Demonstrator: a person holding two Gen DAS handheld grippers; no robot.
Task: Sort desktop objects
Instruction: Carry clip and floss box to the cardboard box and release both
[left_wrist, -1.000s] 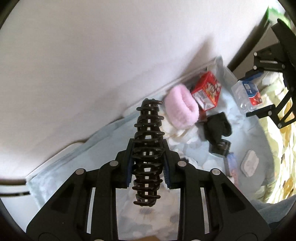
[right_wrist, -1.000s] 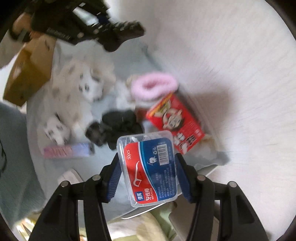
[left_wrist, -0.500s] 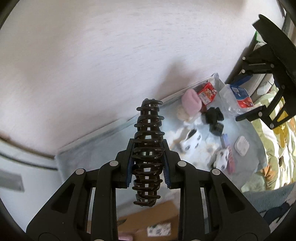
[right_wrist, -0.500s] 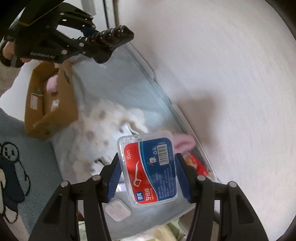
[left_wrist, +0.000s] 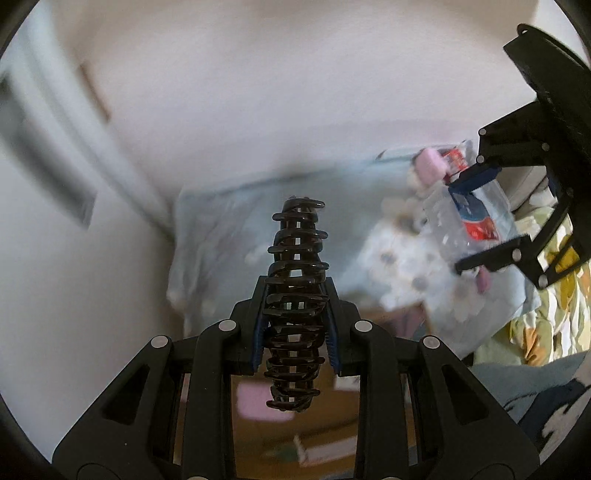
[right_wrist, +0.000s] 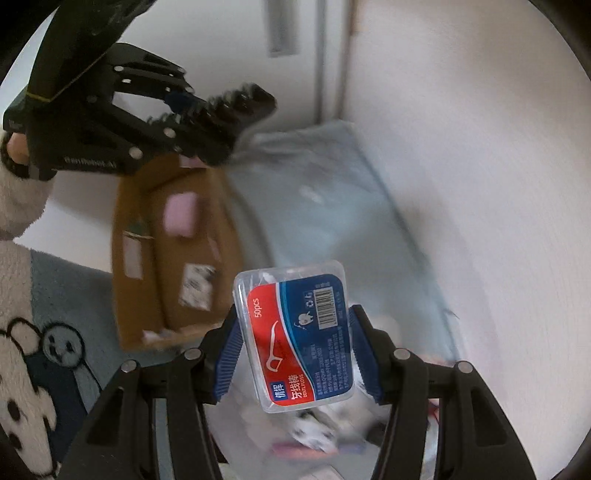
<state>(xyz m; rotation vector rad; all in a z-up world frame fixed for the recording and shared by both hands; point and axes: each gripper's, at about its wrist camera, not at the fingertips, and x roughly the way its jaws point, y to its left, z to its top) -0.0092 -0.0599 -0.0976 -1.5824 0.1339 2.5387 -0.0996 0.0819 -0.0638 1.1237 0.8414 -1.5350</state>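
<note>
- Left gripper (left_wrist: 295, 325) fingers pinch black hair claw (left_wrist: 295, 295), frame centre; right gripper (right_wrist: 295, 354) clamps floss box (right_wrist: 295, 332), lower centre.
- Step: carrying both toward cardboard box (right_wrist: 173, 254), centre-left.
- Next: position over box, then release.

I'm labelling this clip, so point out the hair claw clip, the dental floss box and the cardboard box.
hair claw clip (left_wrist: 295, 295): left wrist view, middle of its toothed spine.
dental floss box (right_wrist: 299, 332): right wrist view, centre of its label.
cardboard box (right_wrist: 173, 258): right wrist view, on its brown flap.
</note>
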